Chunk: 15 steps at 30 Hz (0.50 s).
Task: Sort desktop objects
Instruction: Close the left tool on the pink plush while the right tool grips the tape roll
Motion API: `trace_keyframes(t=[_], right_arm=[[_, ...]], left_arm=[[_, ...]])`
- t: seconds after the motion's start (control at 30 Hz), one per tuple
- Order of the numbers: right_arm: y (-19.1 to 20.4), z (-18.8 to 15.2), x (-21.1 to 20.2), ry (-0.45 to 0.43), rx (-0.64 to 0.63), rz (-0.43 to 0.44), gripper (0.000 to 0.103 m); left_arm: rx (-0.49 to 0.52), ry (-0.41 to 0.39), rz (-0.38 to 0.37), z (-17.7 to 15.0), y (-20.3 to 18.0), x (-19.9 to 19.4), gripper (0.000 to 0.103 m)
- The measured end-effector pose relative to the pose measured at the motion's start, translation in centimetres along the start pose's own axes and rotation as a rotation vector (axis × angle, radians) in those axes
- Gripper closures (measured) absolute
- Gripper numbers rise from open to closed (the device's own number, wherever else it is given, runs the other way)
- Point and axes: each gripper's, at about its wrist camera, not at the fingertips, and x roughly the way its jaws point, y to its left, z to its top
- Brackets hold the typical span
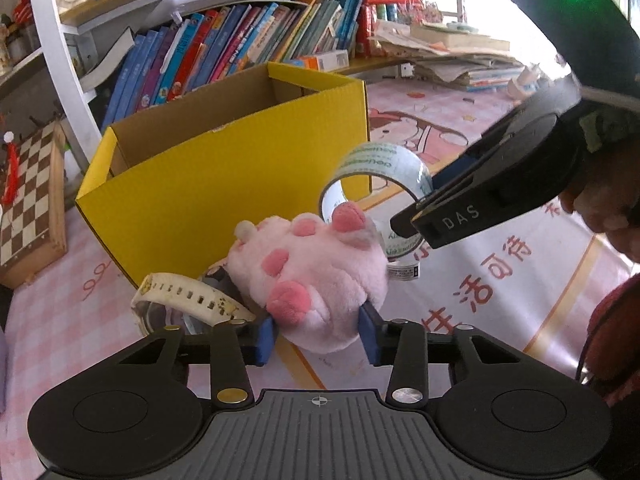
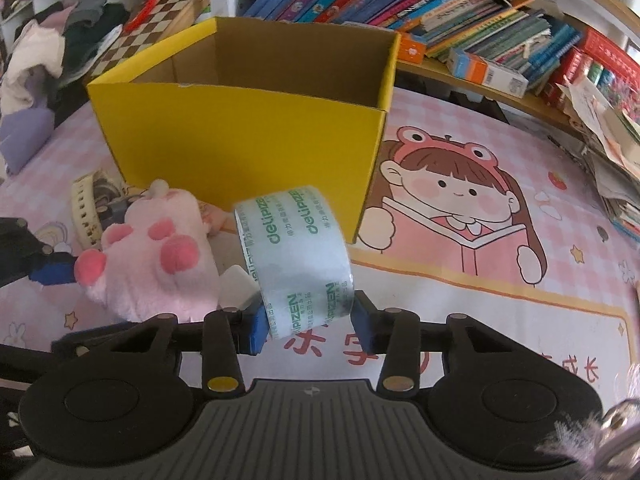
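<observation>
My left gripper (image 1: 318, 334) is shut on a pink plush paw toy (image 1: 316, 276), held low in front of an open yellow cardboard box (image 1: 224, 184). My right gripper (image 2: 310, 326) is shut on a roll of clear tape (image 2: 296, 256), lifted just right of the plush toy (image 2: 160, 264) and in front of the box (image 2: 248, 140). In the left wrist view the tape roll (image 1: 380, 168) hangs from the right gripper (image 1: 416, 216) above the toy. A watch with a cream strap (image 1: 188, 296) lies on the desk beside the box, left of the toy; it also shows in the right wrist view (image 2: 86, 204).
A pink cartoon desk mat (image 2: 460, 200) covers the desk. A bookshelf (image 1: 240, 40) full of books stands behind the box. A chessboard (image 1: 28, 200) leans at the left. Stacked papers (image 1: 460, 56) lie at the back right. Clothes (image 2: 52, 52) are piled at the far left.
</observation>
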Motion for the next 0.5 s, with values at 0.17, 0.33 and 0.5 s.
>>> trace_keyframes(t=[0.17,0.33,0.5], right_arm=[[-0.6,0.0,-1.6,-0.064,0.056,-0.026,0.064],[-0.8,-0.4,-3.2,-0.103,0.097,-0.042,0.065],[-0.4,-0.9,-4.9,-0.142,0.125,-0.049,0.078]], left_arm=[[-0.035,-0.066,-0.021,0.6,0.4,-1.5,0.07],[-0.063,-0.119,-0.032,0.9,1.0,-3.1,0.072],[-0.082,-0.164,-0.043,0.9,1.4,-4.7,0.072]])
